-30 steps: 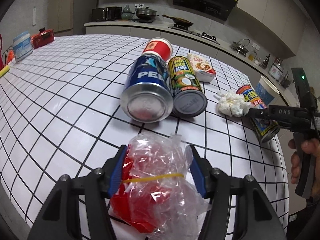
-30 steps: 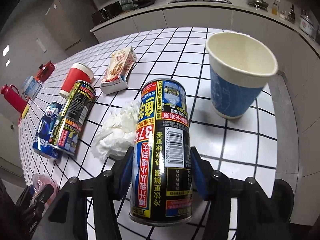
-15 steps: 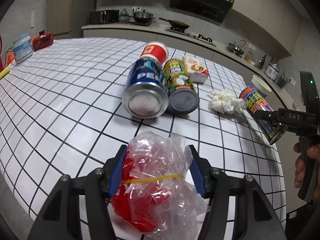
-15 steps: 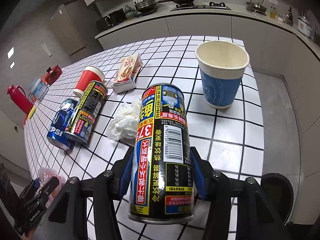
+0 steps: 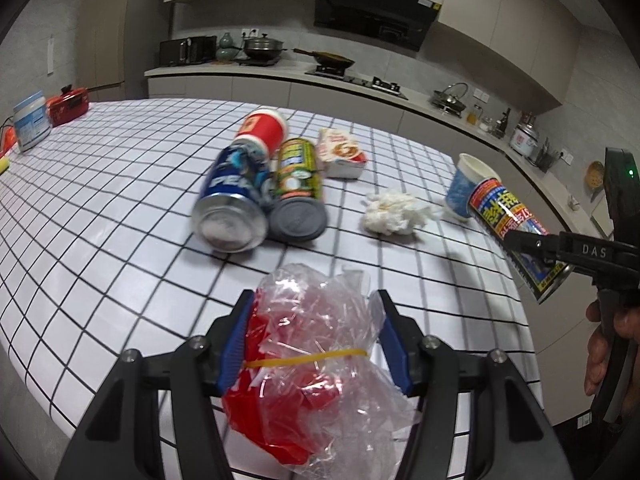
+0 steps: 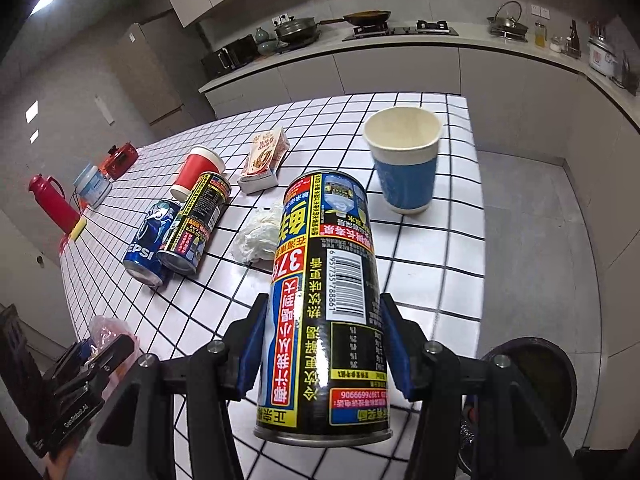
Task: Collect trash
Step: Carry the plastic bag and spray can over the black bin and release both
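left wrist view: left gripper (image 5: 312, 344) pinches a crumpled clear plastic bag (image 5: 320, 356) w/ red stuff inside and a yellow rubber band round it, both blue pads pressed into the film, bag held clear of the tiled table (image 5: 100, 200). right wrist view: right gripper (image 6: 322, 350) clamps a tall black-and-yellow can (image 6: 324, 312) across its body, base toward the camera, also off the table.

step in hand, as a guess: both pieces of trash are picked and in carry, drop-off comes next. a dark round bin (image 6: 532, 376) sits on the floor past the table's near right corner, just beside the can in that view; prob the target. next move calls for swinging the can out over the table edge and above the bin mouth before letting go, then the bag after.

still on the table: pepsi can (image 5: 234, 200) and green can (image 5: 298, 192) lying touching, red cup (image 5: 262, 128), carton (image 5: 342, 152), tissue wad (image 5: 394, 212), blue paper cup (image 6: 404, 164) upright near the far right edge.

room: floor right of the table is open; the grippers are well apart.
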Available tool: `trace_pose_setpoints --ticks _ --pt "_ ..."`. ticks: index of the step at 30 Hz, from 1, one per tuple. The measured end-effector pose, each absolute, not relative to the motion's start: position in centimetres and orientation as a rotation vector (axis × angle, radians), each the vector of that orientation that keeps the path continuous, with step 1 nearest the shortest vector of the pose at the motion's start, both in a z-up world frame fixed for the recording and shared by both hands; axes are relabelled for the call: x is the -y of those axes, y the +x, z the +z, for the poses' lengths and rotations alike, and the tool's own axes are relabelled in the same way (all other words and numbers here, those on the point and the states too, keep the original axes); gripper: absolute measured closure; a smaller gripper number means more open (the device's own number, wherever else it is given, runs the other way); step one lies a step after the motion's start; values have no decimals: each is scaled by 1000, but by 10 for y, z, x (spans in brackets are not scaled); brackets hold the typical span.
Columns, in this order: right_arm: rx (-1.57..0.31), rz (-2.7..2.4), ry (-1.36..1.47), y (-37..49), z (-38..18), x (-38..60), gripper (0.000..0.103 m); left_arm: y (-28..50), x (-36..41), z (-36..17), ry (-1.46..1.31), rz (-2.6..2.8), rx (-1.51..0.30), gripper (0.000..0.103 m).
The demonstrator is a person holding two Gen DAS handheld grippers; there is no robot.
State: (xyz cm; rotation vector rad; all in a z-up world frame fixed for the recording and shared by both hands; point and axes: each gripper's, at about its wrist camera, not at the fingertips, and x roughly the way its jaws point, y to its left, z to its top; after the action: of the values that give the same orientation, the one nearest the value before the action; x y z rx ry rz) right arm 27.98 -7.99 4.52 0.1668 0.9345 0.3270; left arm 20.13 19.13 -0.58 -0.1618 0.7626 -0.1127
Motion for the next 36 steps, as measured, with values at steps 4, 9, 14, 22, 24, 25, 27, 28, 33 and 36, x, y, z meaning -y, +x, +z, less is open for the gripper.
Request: trace_pose_setpoints --ticks 4,9,14,22,24,25,27,28,33,36 --pt "-915 325 174 267 52 92 48 197 -175 0 -151 -137 -753 43" --pt "-900 304 178 250 57 113 48 193 -152 6 -136 -170 -743 43" --pt "-892 270 183 233 60 141 48 190 -128 9 -127 -208 -738 43" --pt "-885 190 212 204 61 201 48 181 -71 12 -100 -290 -736 43" --pt "-885 174 218 198 61 213 48 178 -58 13 -94 -309 -736 43" --pt "-885 167 221 195 61 221 48 177 -51 13 -90 -317 -735 43" --pt "-886 151 225 188 60 234 48 175 -37 14 -82 -336 -734 43" --pt "-887 144 229 185 60 242 48 174 -32 14 -81 -342 -734 43" --pt "-898 119 237 170 55 272 48 166 1 13 -74 -377 -736 43" --pt "-909 106 241 163 49 290 48 162 19 10 -73 -393 -741 43"
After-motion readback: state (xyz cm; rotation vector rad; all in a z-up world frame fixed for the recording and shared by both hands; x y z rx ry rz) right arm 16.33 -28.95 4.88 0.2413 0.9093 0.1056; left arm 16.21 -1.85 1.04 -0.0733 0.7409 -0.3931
